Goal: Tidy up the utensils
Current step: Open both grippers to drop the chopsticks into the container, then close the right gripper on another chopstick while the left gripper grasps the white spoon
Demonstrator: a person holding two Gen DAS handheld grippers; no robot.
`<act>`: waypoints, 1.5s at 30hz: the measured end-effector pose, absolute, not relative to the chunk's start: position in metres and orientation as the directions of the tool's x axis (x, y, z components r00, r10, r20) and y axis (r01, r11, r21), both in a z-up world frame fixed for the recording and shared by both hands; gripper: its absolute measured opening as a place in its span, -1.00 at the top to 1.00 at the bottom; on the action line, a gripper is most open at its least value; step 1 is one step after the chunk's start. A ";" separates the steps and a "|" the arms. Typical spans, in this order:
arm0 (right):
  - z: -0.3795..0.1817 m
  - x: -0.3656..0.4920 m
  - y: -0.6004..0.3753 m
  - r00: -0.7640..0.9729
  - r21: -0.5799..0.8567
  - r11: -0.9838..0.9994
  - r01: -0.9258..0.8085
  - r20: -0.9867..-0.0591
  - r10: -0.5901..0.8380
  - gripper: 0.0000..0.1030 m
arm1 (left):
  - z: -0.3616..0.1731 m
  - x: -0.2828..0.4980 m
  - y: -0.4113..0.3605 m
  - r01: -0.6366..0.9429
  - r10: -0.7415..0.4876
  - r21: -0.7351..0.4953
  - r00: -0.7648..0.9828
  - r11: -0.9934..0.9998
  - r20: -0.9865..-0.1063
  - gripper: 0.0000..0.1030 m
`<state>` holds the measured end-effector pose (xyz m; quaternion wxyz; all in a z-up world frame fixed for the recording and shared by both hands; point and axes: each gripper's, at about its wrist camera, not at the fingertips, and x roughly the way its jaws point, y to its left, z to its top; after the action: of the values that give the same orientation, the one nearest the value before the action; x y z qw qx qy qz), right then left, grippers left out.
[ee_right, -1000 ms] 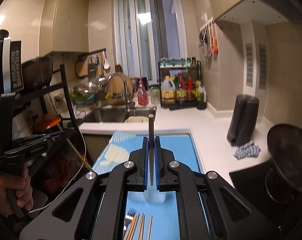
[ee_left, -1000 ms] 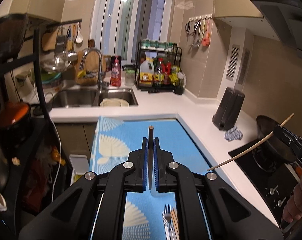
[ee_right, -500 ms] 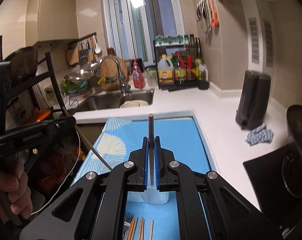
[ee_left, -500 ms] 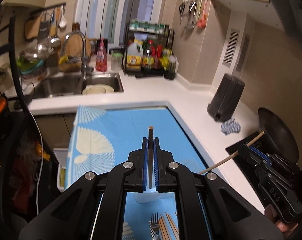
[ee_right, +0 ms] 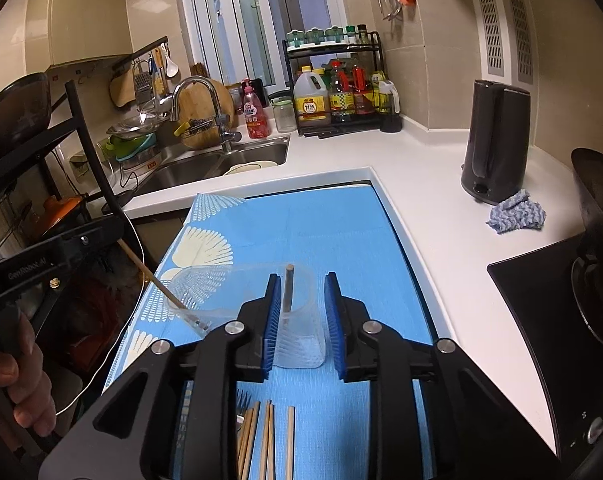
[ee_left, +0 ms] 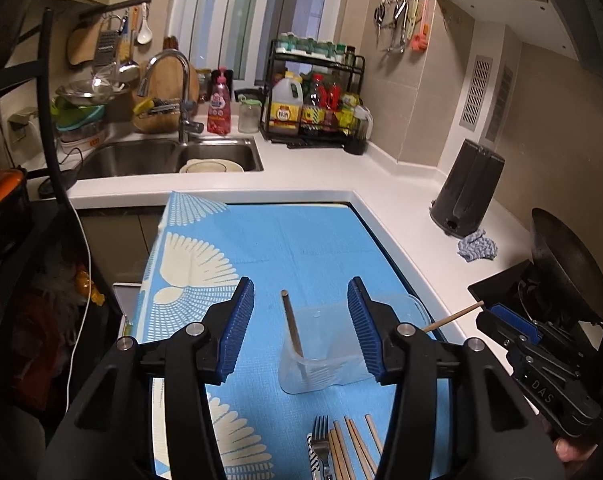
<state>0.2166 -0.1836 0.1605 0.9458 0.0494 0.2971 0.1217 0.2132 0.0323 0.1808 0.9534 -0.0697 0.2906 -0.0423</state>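
Kitchen counter with a blue patterned cloth, sink and bottle rack behind. On the cloth stands a clear plastic container holding one chopstick. My left tongs are opening, pads clear of that chopstick. My right tongs are also opening around a second chopstick, pads apart from it. Loose chopsticks and a fork lie nearest me.

Beige tiled walls, a tall window behind the far sink, white L-shaped surface
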 end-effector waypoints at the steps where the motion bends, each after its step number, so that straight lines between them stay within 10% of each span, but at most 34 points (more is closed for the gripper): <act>1: 0.161 0.212 -0.183 0.796 0.161 0.966 -0.201 -0.547 0.257 0.50 | 0.183 0.207 0.033 0.038 -0.115 -0.152 0.837 0.988 -0.535 -0.01; 16: 0.164 0.116 -0.196 0.873 0.098 0.975 -0.200 -0.435 0.222 0.15 | 0.183 0.122 0.030 0.032 -0.067 -0.095 0.917 0.995 -0.392 -0.50; 33: 0.066 0.042 -0.199 0.860 0.062 0.982 -0.178 -0.475 0.185 0.05 | 0.061 0.045 0.003 0.017 -0.038 -0.051 0.900 0.999 -0.435 -0.54; 45: 0.000 0.024 -0.199 0.767 0.097 0.975 -0.201 -0.603 0.218 0.34 | -0.006 0.014 -0.002 0.005 -0.040 -0.065 0.834 0.998 -0.550 0.25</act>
<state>0.0236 -0.1989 -0.0003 0.9399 0.0135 0.3224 0.1114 0.0142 -0.0023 -0.0061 0.9572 -0.0305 0.2876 -0.0119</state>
